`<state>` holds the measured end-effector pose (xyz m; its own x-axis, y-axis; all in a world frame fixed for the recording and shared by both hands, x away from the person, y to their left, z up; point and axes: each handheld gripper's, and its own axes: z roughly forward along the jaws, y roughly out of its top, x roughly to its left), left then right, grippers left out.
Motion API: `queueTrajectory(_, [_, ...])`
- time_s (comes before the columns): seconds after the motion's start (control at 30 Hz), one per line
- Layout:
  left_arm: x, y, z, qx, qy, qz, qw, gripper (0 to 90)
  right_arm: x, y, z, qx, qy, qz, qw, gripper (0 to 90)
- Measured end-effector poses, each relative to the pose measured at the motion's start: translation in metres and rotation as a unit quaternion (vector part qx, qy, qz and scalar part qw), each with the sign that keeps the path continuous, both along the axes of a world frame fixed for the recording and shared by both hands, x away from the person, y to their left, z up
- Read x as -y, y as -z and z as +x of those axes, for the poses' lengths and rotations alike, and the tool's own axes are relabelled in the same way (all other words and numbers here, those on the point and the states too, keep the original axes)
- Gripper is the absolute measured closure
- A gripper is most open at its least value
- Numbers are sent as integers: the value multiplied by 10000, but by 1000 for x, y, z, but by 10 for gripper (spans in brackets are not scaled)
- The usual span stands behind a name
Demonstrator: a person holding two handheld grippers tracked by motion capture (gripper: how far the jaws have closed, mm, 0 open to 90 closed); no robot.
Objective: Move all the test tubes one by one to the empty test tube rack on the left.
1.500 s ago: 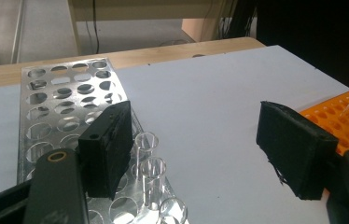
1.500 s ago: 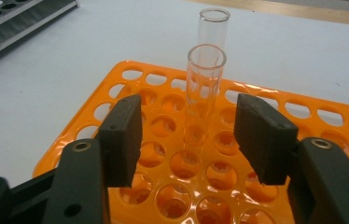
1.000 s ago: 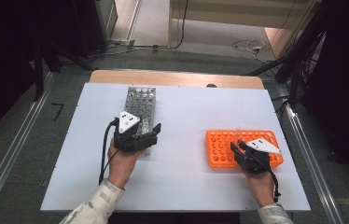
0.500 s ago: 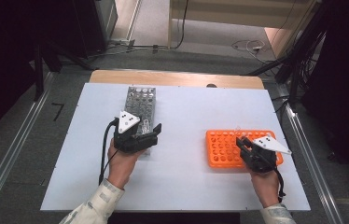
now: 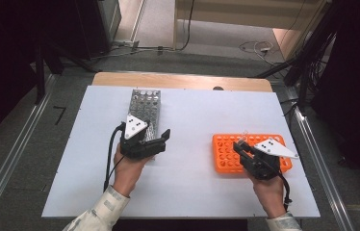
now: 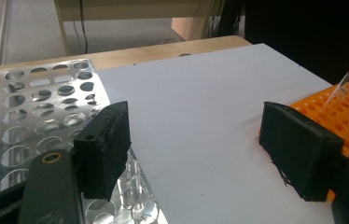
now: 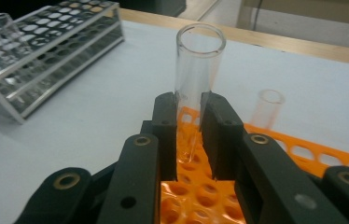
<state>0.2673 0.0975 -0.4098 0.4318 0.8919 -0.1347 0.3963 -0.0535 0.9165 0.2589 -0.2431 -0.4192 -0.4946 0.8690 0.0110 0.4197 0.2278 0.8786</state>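
Since a second ago the right gripper has closed its jaws on a clear glass test tube and lifted it, so the tube's bottom now hangs just above the orange plastic tube rack; the extraction looks nearly complete. One more clear tube stands in that rack at two o'clock from the held one. Spread and holding nothing, the left gripper hovers at the silver perforated metal rack's near end. Both racks sit on a white surface, the metal rack at ten o'clock from the orange one; beyond lie what seem to be cables on a grey floor.
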Motion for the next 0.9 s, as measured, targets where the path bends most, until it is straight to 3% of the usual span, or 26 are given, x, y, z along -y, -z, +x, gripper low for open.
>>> queueTrajectory(0.33, [17, -3, -8, 13, 352, 43, 9994, 246, -51, 9, 2, -180, -672, -167, 9974, 736])
queueTrajectory(0.73, [32, -2, -13, -12, 637, 87, 9979, 250, -101, 18, 18, -392, -1134, -266, 9924, 736])
queueTrajectory(0.9, [38, 0, -16, 0, 928, 132, 9956, 339, -115, 18, 18, -430, -1365, -329, 9892, 736])
